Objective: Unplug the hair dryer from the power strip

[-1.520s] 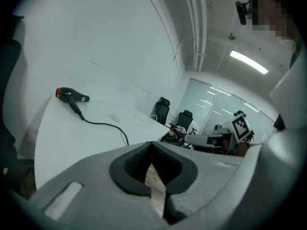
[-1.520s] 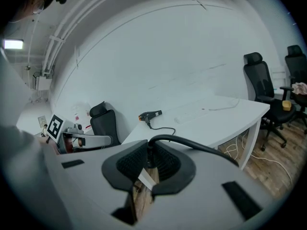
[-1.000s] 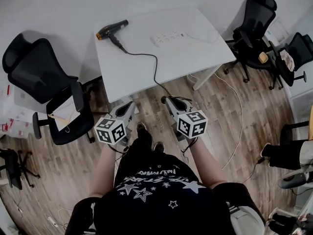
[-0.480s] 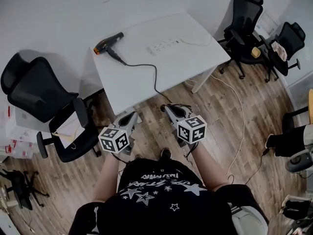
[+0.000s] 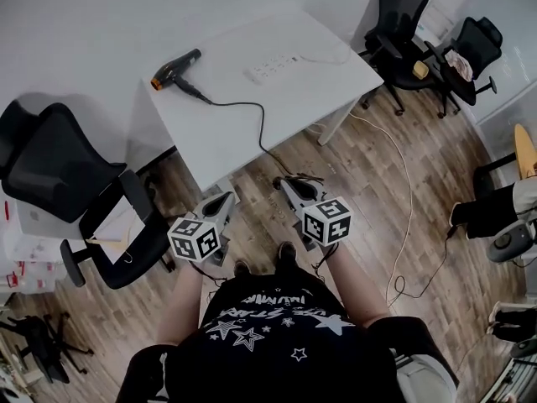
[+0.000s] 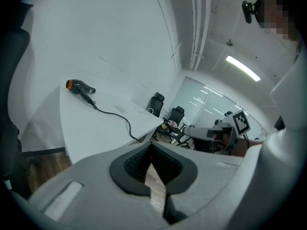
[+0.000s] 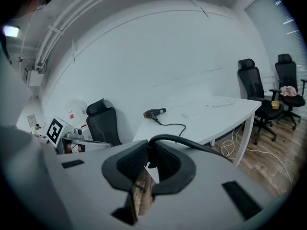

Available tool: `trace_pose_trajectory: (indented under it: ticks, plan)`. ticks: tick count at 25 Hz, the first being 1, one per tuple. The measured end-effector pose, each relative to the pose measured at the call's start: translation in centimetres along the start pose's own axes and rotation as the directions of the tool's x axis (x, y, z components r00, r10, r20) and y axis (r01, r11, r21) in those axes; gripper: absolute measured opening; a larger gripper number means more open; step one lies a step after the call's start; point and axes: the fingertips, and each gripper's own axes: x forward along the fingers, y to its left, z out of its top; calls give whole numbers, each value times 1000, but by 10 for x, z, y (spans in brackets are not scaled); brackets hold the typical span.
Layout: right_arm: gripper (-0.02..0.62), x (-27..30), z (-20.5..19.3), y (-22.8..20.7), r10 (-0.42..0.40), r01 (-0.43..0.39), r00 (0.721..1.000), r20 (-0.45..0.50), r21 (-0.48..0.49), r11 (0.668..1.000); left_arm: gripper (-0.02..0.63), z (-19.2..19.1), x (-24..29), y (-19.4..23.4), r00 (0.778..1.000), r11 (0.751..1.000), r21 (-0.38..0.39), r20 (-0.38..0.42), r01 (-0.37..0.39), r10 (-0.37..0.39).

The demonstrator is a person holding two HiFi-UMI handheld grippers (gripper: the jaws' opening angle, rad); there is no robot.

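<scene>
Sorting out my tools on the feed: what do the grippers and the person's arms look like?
Both the left gripper and right gripper are grey wedge-shaped shells with black ribbed fingers, each carrying a cube of black-and-white square markers. The person wears a black short-sleeved T-shirt with white stars.

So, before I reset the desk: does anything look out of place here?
Yes. The black cord of the black-and-orange hair dryer does not lead to the white power strip. It trails off the white table's front edge to the right tool, whose jaws are closed on it.
</scene>
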Motion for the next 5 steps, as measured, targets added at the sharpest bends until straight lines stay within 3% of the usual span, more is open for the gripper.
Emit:
trace_pose_trajectory:
  ticks: [5]
  plan:
    - [50, -2, -9, 20, -29, 29, 1000, 3, 4, 1000, 7, -3, -21, 3, 999, 999, 6, 4, 31, -31]
